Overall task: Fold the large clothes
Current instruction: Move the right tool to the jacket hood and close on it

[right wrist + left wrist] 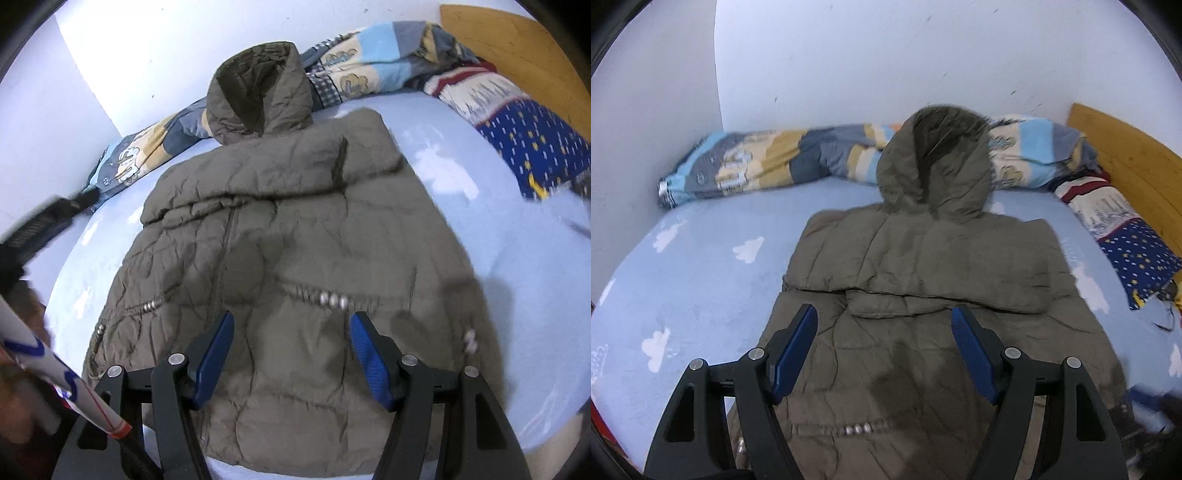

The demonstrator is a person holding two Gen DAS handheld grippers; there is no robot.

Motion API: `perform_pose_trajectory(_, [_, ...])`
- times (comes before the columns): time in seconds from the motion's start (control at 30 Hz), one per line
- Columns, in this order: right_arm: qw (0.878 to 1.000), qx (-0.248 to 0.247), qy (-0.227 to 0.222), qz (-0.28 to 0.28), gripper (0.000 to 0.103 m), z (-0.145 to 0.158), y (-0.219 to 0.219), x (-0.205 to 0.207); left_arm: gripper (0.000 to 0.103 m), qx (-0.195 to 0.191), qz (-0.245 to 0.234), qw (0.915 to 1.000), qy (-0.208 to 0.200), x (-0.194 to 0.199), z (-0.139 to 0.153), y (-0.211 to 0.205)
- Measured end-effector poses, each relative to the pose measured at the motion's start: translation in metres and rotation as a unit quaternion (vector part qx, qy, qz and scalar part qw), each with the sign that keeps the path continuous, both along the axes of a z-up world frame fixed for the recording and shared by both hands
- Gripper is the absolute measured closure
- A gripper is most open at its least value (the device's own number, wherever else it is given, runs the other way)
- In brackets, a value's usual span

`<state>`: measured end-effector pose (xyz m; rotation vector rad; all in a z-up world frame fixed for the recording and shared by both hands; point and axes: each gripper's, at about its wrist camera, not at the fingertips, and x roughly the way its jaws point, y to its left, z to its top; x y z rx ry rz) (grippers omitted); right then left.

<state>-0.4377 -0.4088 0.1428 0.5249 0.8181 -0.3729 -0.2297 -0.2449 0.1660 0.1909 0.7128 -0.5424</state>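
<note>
On the cloud-print bed (701, 266) the olive padded coat (923, 266) lies flat, sleeves folded in, hood toward the wall. Left gripper (884, 354) and right gripper (291, 358) hover released, empty. Puffy, soft, probably slippery; pinch the hem corners.

No text, label, brand or number can be read in either view. The quilt (768, 162) behind the coat (916, 258) carries printed shapes, and the sheet (701, 277) beside the coat only white cloud shapes.
</note>
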Motion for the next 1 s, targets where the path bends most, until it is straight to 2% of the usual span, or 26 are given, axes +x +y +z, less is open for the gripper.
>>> perform_pose_trajectory(0.13, [1.000,-0.024,-0.007,0.007,0.033,0.053,-0.023,0.033,0.029,0.000,0.022,0.9997,0.010,0.032,-0.027,0.000])
perform_pose_trajectory(0.23, [0.999,-0.035,-0.017,0.015,0.033,0.095,-0.047,0.070,0.029,-0.017,0.029,0.9982,0.050,0.051,-0.038,0.001])
perform_pose_trajectory(0.33, [0.998,-0.049,-0.023,0.023,0.033,0.128,-0.081,0.124,0.029,-0.006,0.026,0.9992,0.031,0.055,-0.039,0.000])
perform_pose_trajectory(0.4, [0.998,-0.059,-0.019,0.024,0.033,0.137,-0.103,0.158,0.029,0.003,0.014,0.9994,0.032,0.058,-0.043,-0.001])
perform_pose_trajectory(0.57, [0.998,-0.058,-0.019,-0.019,0.033,0.142,-0.175,0.248,0.029,0.006,0.007,0.9996,0.026,0.066,-0.048,0.004])
perform_pose_trajectory(0.73, [0.997,-0.045,-0.029,-0.061,0.034,0.125,-0.235,0.320,0.029,0.008,-0.009,0.9998,0.015,0.066,-0.049,0.013])
perform_pose_trajectory(0.87, [0.996,-0.054,-0.029,-0.067,0.037,0.112,-0.266,0.363,0.029,0.024,-0.017,0.9996,-0.006,0.063,-0.055,0.017])
perform_pose_trajectory(1.0, [0.995,-0.035,-0.043,-0.087,0.043,0.093,-0.294,0.394,0.029,0.024,-0.020,0.9994,0.016,0.071,-0.064,0.015])
